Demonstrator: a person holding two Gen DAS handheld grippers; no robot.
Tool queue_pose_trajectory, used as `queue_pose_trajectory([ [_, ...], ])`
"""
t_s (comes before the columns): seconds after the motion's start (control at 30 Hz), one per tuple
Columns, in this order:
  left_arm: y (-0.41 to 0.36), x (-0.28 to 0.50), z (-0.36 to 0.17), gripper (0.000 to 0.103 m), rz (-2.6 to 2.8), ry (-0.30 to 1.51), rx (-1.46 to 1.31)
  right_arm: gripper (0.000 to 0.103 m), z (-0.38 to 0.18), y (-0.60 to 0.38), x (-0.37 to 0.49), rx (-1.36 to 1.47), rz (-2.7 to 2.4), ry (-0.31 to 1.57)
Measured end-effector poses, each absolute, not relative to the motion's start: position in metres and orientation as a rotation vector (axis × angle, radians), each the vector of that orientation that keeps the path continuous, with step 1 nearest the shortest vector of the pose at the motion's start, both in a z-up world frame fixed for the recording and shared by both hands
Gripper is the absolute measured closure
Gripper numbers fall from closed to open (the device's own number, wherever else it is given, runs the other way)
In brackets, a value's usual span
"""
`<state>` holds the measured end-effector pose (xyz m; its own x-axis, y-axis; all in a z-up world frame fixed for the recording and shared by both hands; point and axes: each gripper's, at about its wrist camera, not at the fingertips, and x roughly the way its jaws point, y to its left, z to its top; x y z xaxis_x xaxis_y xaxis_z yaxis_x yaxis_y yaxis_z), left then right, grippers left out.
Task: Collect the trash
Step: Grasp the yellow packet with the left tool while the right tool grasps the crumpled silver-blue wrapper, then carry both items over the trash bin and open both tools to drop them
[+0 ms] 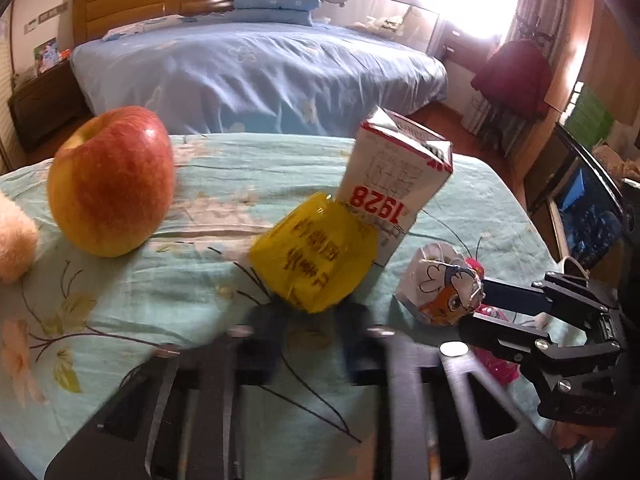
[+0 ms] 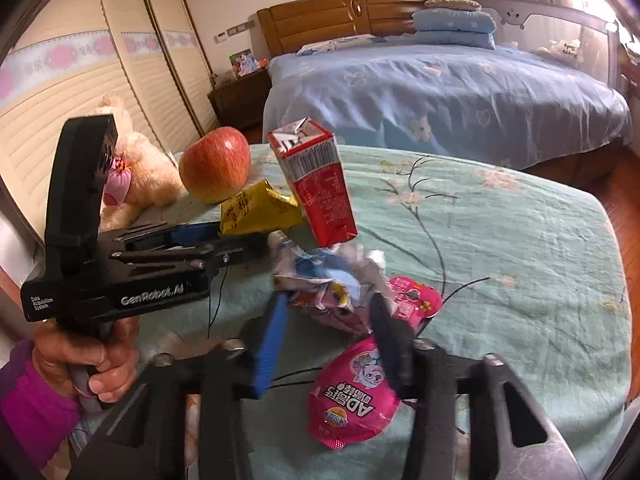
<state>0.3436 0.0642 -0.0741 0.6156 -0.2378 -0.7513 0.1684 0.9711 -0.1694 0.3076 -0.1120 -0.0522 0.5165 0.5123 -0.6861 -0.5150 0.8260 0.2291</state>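
On the flowered turquoise tablecloth (image 1: 224, 184) a red-and-white milk carton (image 1: 394, 184) stands tilted; it also shows in the right wrist view (image 2: 320, 184). A crumpled yellow wrapper (image 1: 316, 256) sits in front of it, between the tips of my left gripper (image 1: 306, 312), whose jaws stand around it; the wrapper also shows in the right wrist view (image 2: 256, 210). My right gripper (image 2: 328, 308) is closed around a crumpled cartoon wrapper (image 2: 328, 280), seen from the left as well (image 1: 440, 288). A pink pouch (image 2: 352, 392) lies under it.
A red apple (image 1: 112, 180) stands at the left of the table, with a plush toy (image 2: 136, 168) beside it. A bed with blue covers (image 1: 256, 68) is behind the table. A dark screen (image 1: 588, 208) stands at the right.
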Motion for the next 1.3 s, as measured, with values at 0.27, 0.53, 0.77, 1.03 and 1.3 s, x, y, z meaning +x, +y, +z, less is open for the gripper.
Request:
queue_pose_trajectory([
  [0.27, 0.065, 0.326, -0.066, 0.102, -0.217, 0.841, -0.086, 0.101, -0.054, -0.116, 0.303, 0.031, 0.615, 0.824],
  [0.53, 0.066, 0.292, -0.061, 0.102, -0.227, 0.836, -0.143, 0.101, -0.041, -0.127, 0.286, 0.084, 0.609, 0.792],
  [0.77, 0.054, 0.267, -0.052, 0.102, -0.256, 0.824, -0.181, 0.102, -0.031, -0.141, 0.271, 0.123, 0.584, 0.767],
  [1.03, 0.030, 0.242, -0.040, 0.102, -0.306, 0.810, -0.192, 0.102, -0.029, -0.168, 0.246, 0.166, 0.528, 0.753],
  [1.3, -0.005, 0.224, -0.038, 0.102, -0.370, 0.824, -0.185, 0.102, -0.029, -0.203, 0.218, 0.214, 0.459, 0.735],
])
